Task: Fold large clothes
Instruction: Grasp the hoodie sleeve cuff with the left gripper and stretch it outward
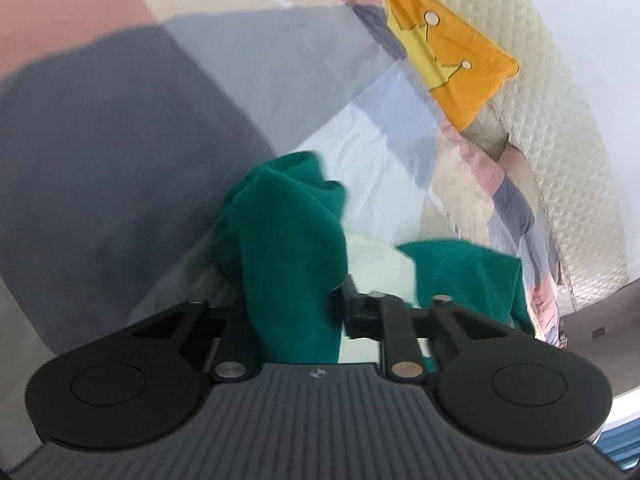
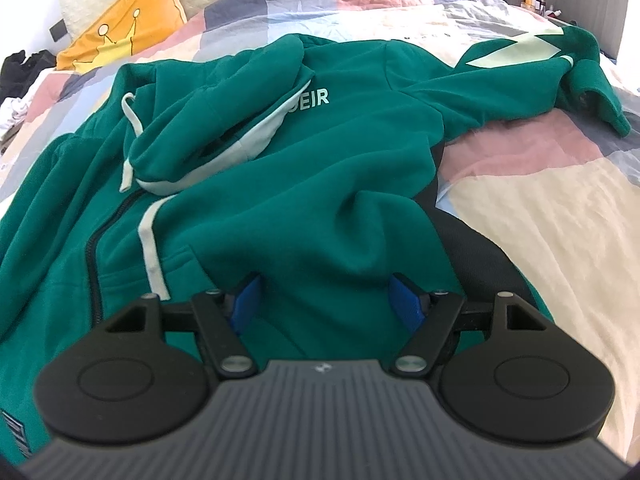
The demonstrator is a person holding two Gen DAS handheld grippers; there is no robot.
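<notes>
- Early in the fold, by the look of it: green hoodie (image 2: 320, 184) spread face up across the patchwork quilt (image 2: 540, 208), zip shut, hood flopped onto the chest, body rumpled, nothing squared off yet
- Far sleeve (image 2: 552, 80) stretched out sideways toward the quilt's edge, cuff bunched; not yet brought in over the body
- Left to do, judging from the lie of the cloth: both sleeves in, body smoothed, then halved or thirded
- Right gripper (image 2: 326, 300) low over the hem side, blue-padded jaws spread wide with a ridge of green cloth between them; pads apparently not yet pressing, so no firm hold
- Left gripper (image 1: 296, 304) lifted and tilted, jaws drawn close around a hanging fold of green fabric (image 1: 288, 248); pale green panel beside it; looks pinched, though the contact itself sits hidden behind the cloth
- Soft, yielding bed as work surface; quilt in pink, cream, grey and blue blocks
- Orange cushion (image 2: 120, 28) with a yellow crown at the quilted headboard (image 1: 560, 128); dark clothes heaped at the left edge of the right view; small bottles on a shelf far right; white wall behind
</notes>
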